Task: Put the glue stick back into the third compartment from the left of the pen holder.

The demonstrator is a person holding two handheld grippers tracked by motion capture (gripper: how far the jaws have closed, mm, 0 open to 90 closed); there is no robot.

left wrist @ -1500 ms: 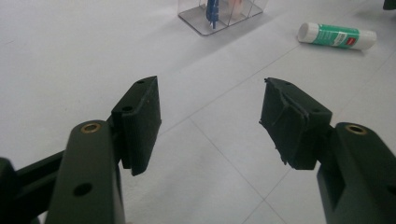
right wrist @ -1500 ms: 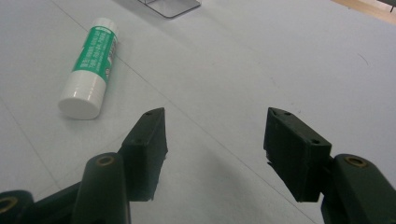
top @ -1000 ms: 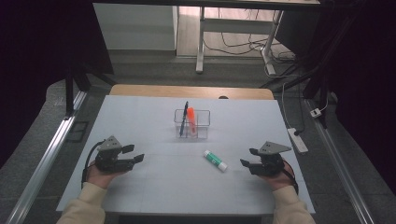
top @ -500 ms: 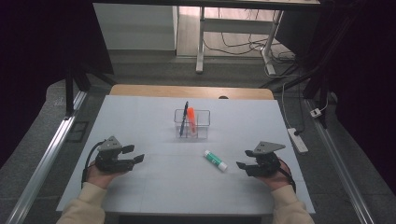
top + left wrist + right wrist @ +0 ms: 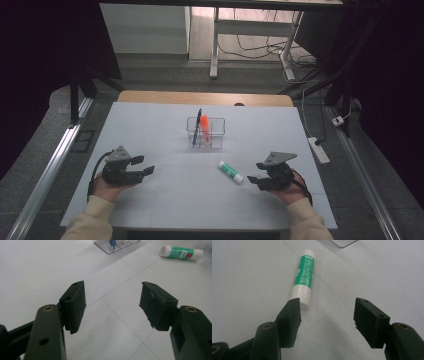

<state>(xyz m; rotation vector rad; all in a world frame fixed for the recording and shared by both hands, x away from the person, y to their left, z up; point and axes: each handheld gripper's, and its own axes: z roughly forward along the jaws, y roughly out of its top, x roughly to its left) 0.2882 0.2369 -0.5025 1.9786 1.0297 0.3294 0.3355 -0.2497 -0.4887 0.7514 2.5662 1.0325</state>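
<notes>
Glue stick [image 5: 231,171]: lying flat on the tabletop [image 5: 165,125], same spot as before.
Right gripper [image 5: 256,179]: slid closer to it, fingers wide open, holding nothing.
Left gripper [image 5: 146,167]: hasn't budged, fingers open, empty.

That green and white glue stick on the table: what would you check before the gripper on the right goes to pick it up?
1. Right hand-held gripper jaws open and holding nothing: ok.
2. Green and white glue stick lying flat on the white table, nothing on it: ok.
3. Stick between the jaws: not ok, it lies ahead, near the left jaw's tip.
4. Jaws wide enough to span the stick: ok, seemingly.
5. Clear plastic organiser with blue pen and orange marker apart from the stick: ok.
6. Left hand-held gripper open, well away: ok.
</notes>
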